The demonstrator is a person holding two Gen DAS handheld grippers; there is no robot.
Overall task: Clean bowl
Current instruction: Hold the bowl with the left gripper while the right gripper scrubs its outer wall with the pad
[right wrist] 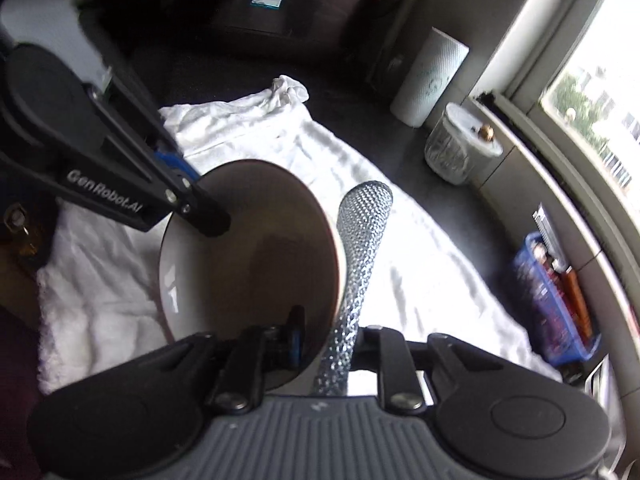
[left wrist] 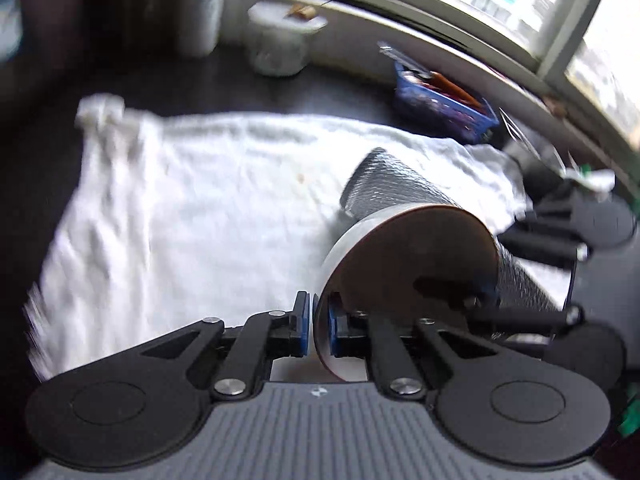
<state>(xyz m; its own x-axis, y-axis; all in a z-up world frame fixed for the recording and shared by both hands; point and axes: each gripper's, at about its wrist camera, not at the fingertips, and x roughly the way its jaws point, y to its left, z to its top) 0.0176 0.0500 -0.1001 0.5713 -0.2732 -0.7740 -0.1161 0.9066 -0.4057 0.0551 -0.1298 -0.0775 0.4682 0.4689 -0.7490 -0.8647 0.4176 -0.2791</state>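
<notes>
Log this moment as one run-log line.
left gripper: shut on bowl rim | right gripper: shut on silver textured cloth | bowl: tilted above white towel

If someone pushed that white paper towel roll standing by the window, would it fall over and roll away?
Probably yes. The paper towel roll stands upright on one end and looks tall for its base, so a push near the top would likely tip it. Being round, it could then roll along the dark counter. It is likely light and soft, so unlikely to break.
</notes>
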